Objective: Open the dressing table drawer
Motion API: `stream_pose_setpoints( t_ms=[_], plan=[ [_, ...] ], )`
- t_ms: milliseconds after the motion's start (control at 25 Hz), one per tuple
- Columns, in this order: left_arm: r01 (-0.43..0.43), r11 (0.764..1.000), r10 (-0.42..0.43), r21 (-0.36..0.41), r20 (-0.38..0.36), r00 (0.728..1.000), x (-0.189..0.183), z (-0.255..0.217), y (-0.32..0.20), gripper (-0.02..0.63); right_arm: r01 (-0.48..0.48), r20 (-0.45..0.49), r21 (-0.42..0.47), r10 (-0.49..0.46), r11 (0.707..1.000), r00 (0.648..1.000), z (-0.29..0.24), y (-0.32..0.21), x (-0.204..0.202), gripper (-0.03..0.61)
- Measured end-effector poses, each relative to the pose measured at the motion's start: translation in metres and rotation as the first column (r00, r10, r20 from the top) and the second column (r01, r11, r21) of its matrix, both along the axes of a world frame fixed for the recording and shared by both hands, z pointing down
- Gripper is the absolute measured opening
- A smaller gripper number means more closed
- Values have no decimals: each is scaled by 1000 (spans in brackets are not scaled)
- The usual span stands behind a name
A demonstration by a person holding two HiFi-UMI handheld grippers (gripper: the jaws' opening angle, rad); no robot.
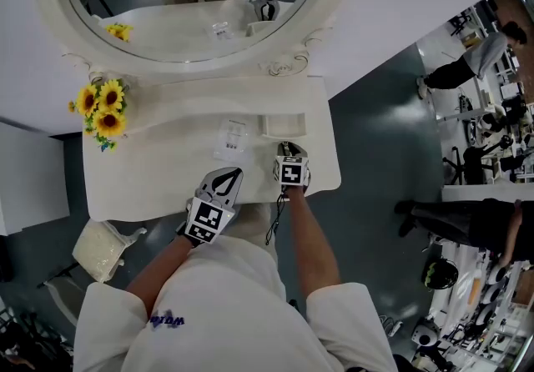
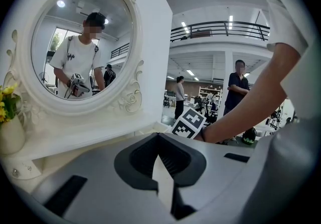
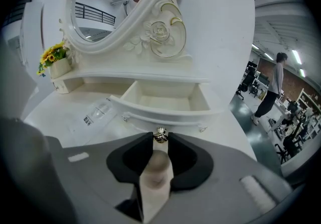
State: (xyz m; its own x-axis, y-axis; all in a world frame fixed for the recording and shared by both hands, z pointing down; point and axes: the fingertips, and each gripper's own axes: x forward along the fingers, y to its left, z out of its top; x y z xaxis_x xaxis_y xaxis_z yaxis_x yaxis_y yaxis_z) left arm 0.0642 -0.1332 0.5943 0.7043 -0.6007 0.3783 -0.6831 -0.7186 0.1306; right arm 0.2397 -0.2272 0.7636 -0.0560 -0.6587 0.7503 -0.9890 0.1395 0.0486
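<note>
The drawer (image 3: 161,112) sits mid-frame in the right gripper view, already pulled out, with the right gripper (image 3: 160,142) pinching its small metal knob (image 3: 160,136). What's left, I'd judge, is a clean release. The head view hides that pinch. The left gripper (image 2: 159,142), pressed together on nothing, faces only the mirror (image 2: 80,42).

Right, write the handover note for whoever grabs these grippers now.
Right gripper: fingers shut on the drawer's knob.
Left gripper: shut, empty, held over the front edge of the dressing table.
Drawer: the small one below the mirror, pulled well out, inside bare.
Done: drawer open.
Left: probably just let go of the knob and back off; pull further only if it should open wider.
</note>
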Motion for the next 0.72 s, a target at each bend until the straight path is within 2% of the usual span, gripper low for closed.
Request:
stream_pose_setpoints(
  t_ms=[720],
  plan=[
    [-17, 1000, 17, 7, -3, 1000, 6, 0, 3, 8, 12, 1, -8, -12, 1000, 1000, 2, 8, -1, 103]
  ],
)
